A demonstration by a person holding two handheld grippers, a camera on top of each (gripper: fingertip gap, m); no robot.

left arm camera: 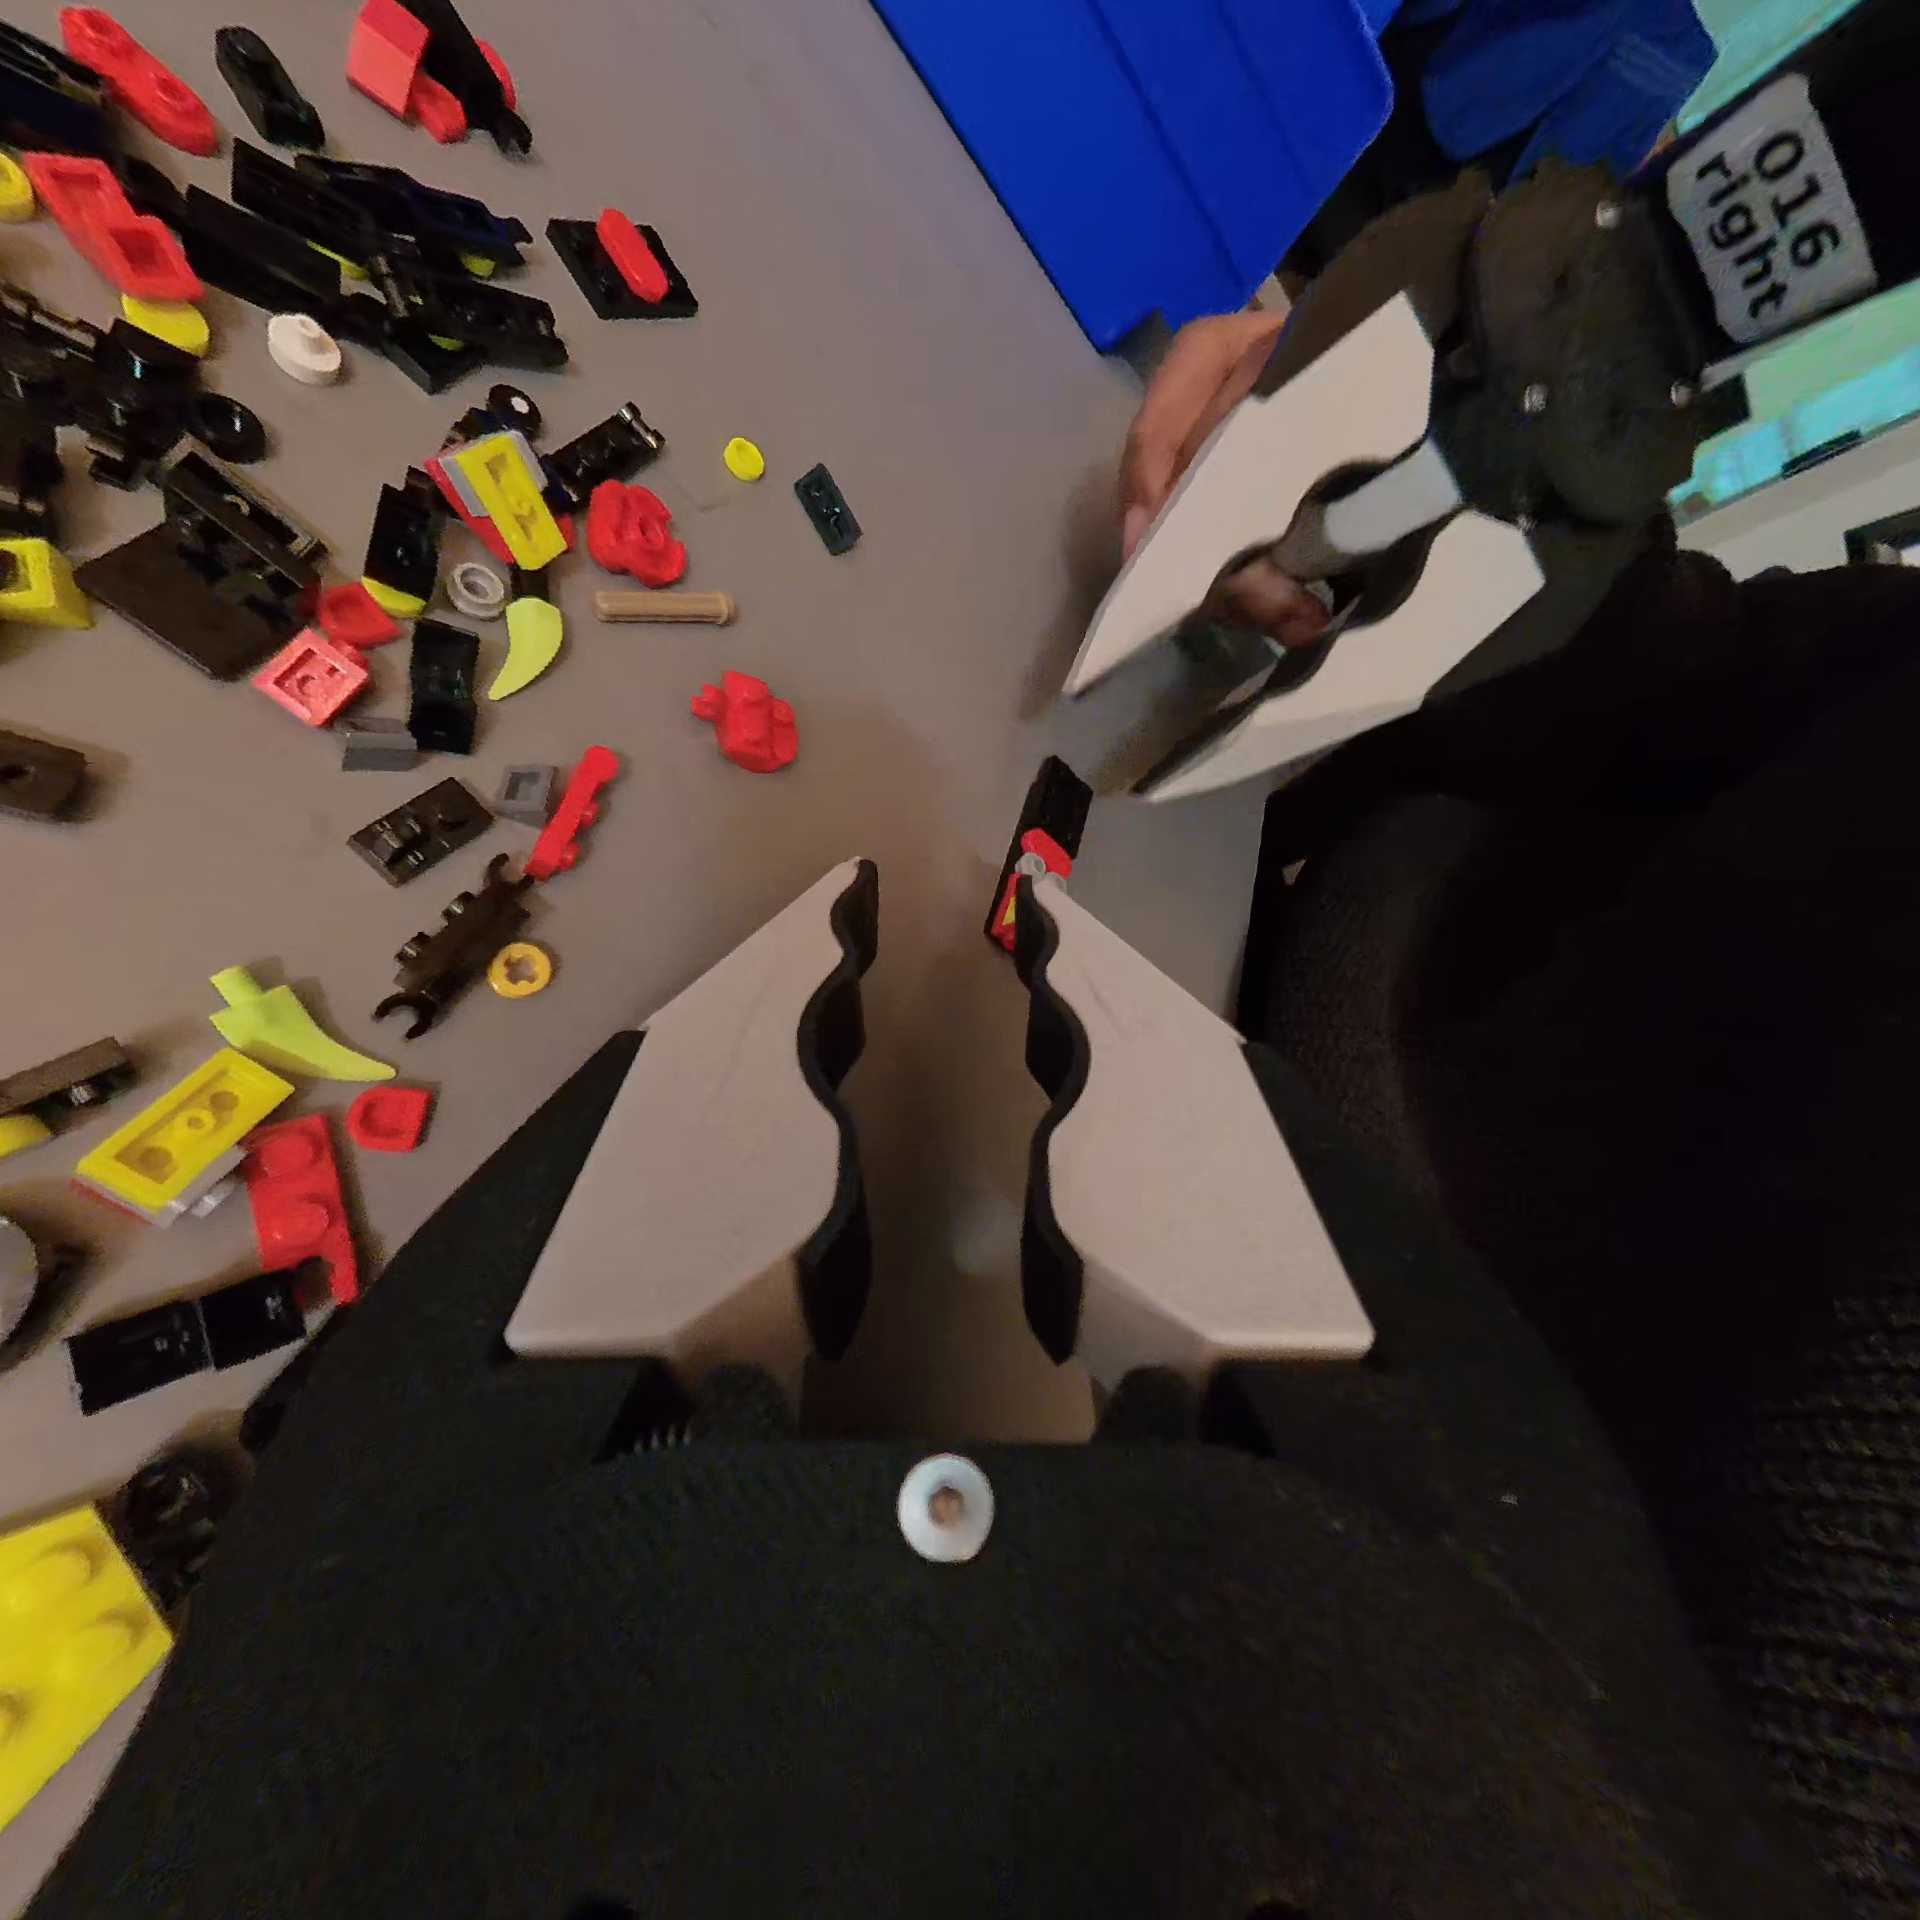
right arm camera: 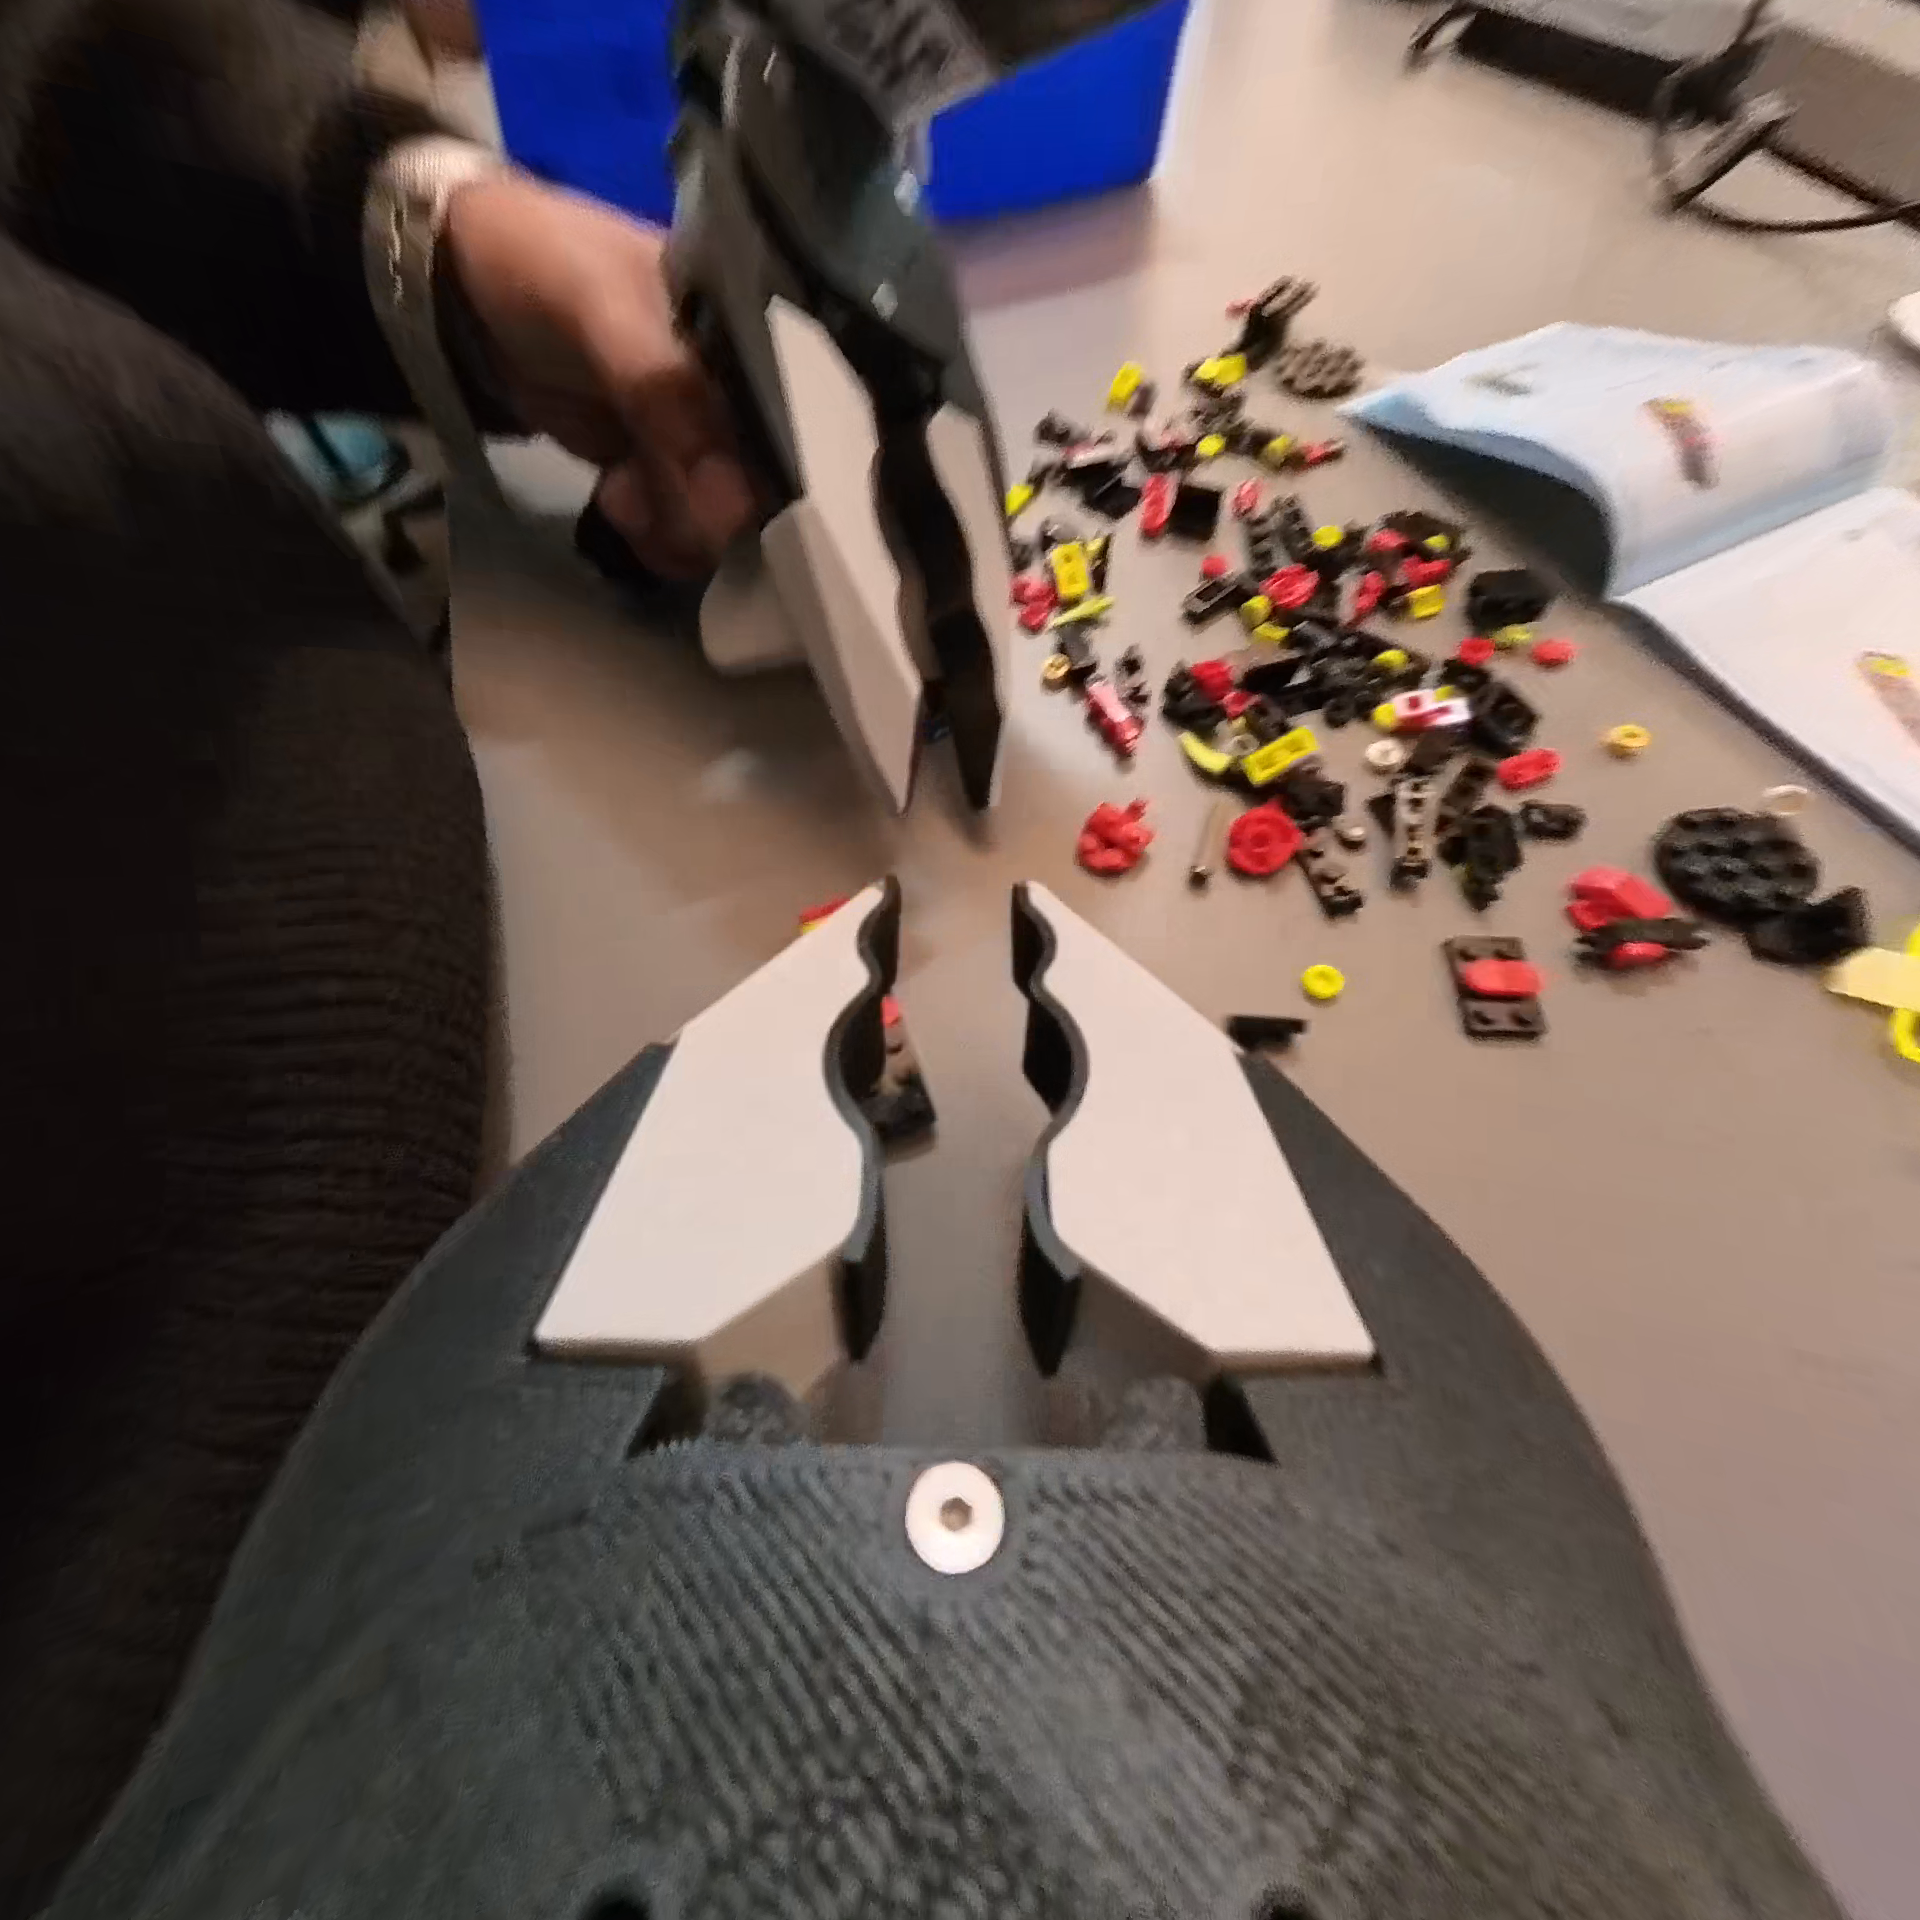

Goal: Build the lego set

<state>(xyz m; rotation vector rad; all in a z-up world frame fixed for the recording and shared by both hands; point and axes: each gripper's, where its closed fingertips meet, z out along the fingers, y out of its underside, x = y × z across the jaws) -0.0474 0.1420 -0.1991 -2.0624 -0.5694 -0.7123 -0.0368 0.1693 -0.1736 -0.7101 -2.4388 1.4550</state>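
1. We held the left gripper (left arm camera: 945, 894) low over the grey table (left arm camera: 883, 416), its jaws apart with nothing between them.
2. The right gripper (right arm camera: 951, 899) also stood with its jaws parted and gripped nothing; its view was blurred.
3. The thing in hand looked to be a small assembly (left arm camera: 1044, 857), black with red and a little yellow. It lay on the table just beside the outer face of the left gripper's right finger, near the table's edge. In the right wrist view it showed partly hidden beside that gripper's left finger (right arm camera: 894, 1081).
4. The loose pieces (left arm camera: 436, 540) lay scattered well to the left, with an open instruction booklet (right arm camera: 1662, 436) beyond them and a blue bin (left arm camera: 1143, 145) at the far side.
5. To do this step well, we judged that one gripper should be centred over the assembly before closing, since it sat outside both gaps.
6. We would close on its long sides, gently, so stacked pieces did not pop apart.
7. So close to the edge, a sideways nudge could push it off.
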